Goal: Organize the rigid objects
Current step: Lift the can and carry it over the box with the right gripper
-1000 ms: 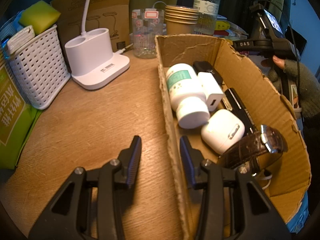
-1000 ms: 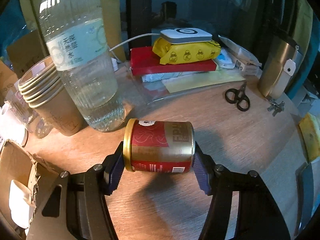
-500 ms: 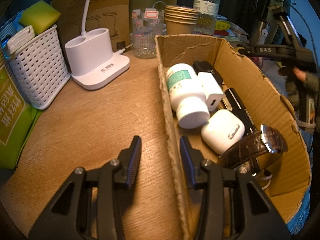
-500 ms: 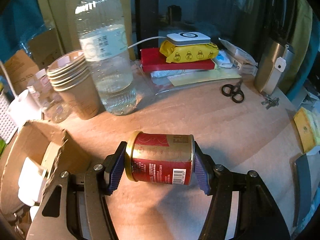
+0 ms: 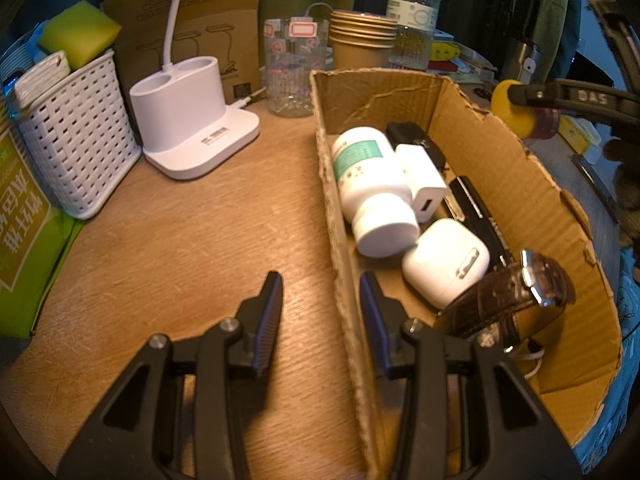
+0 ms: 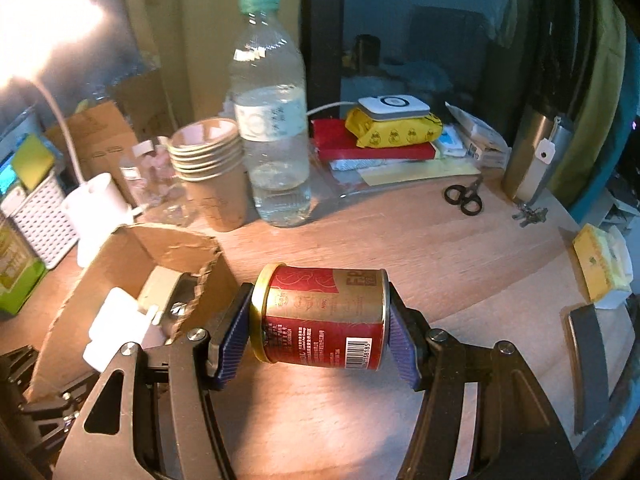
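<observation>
My right gripper [image 6: 320, 320] is shut on a red and gold can [image 6: 322, 322], held sideways above the wooden table just right of the cardboard box [image 6: 132, 256]. From the left wrist view the can [image 5: 516, 110] shows over the box's far right wall. The box [image 5: 532, 200] holds a white pill bottle [image 5: 374, 192], a white charger [image 5: 422, 178], a white earbud case [image 5: 444, 262], a brown watch [image 5: 516, 296] and a black device [image 5: 476, 204]. My left gripper [image 5: 320, 308] straddles the box's left wall, jaws apart around it; I cannot tell if they touch.
A white lamp base [image 5: 192, 120], a white basket [image 5: 76, 140], a glass jar [image 5: 292, 72], stacked paper cups [image 6: 212, 172] and a water bottle [image 6: 272, 120] stand behind the box. Scissors [image 6: 464, 198], keys [image 6: 528, 214] and a steel tumbler [image 6: 532, 156] lie at the back right.
My right gripper has lifted the can and carried it left toward the box; it now shows over the box's right wall. My left gripper has not moved.
</observation>
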Motion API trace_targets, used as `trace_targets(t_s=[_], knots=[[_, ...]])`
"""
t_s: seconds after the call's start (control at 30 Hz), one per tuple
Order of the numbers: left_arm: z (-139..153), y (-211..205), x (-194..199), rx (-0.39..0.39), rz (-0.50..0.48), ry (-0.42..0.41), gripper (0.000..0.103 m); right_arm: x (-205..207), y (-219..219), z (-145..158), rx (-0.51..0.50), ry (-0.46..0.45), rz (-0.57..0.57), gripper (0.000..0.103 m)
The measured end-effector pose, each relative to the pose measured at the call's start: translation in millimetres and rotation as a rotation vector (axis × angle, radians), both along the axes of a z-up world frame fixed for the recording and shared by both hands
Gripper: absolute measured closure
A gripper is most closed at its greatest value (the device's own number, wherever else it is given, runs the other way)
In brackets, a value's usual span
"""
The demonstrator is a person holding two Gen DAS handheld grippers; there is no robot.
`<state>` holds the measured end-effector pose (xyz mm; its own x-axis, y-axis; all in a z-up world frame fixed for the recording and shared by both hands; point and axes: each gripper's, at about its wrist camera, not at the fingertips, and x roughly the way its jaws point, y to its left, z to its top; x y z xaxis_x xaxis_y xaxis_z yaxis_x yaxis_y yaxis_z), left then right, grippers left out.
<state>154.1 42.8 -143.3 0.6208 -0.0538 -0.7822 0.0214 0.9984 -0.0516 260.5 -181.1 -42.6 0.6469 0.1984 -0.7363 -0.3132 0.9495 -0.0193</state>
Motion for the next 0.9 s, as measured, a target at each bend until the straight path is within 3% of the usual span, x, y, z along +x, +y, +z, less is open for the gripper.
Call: trace_targets(t_s=[0.9], knots=[[0, 0, 0, 0.0, 0.001, 0.0, 0.062, -52, 68, 45, 0.002, -0.082, 0.209, 0.039]])
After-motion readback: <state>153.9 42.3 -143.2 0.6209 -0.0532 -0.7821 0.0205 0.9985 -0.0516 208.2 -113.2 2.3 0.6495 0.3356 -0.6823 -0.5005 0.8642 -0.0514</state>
